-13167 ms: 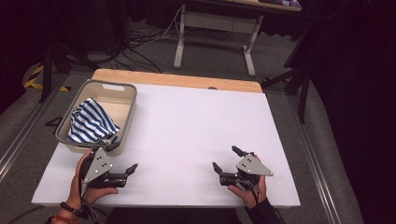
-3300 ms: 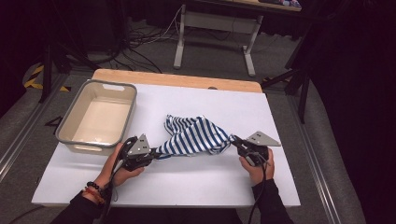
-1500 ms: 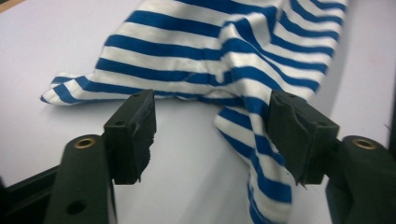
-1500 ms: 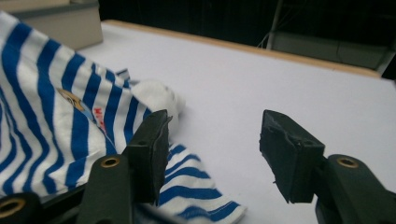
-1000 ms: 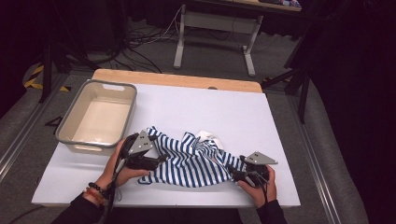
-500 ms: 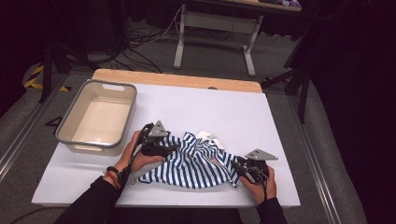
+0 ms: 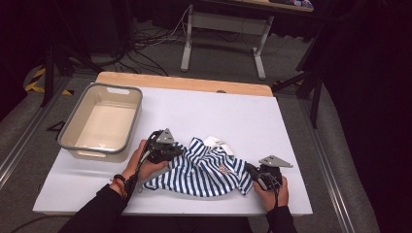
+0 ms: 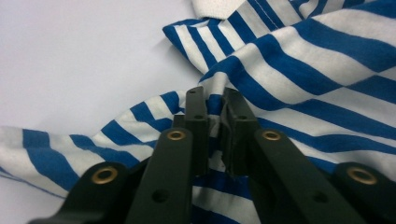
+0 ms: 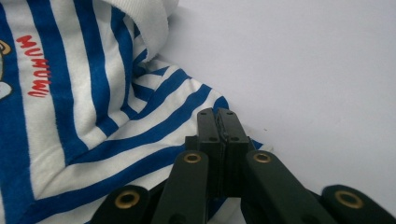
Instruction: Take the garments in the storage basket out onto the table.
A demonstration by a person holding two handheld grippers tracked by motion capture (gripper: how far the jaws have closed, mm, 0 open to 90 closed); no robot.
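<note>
L gripper (image 8: 215,100) has just been closing & now pinches a fold of the striped shirt (image 7: 204,167) betw its pads, near the garment's left edge; R gripper (image 9: 217,116) has just been closing too, jaws pressed together on the shirt's hem corner at the right side. Both hands sit low at the table (image 7: 291,131), L hand (image 7: 145,162) just beside the tub (image 7: 99,124), R hand (image 7: 272,187) near the front right of the white top. Shirt lies rumpled but partly spread betw the two grippers, collar toward the far side, printed chest patch facing up. Tub stands empty at the left. Progress, judged: shirt is out of the tub & on the table w/ both edges now gripped; still left looks like pulling it flat, then prob folding. Vs earlier frames: at first the shirt was bunched in the tub w/ both grippers idle near the front edge; later it hung stretched betw them; a sec ago L gripper sat further left, since shifted in toward the shirt's upper left
</note>
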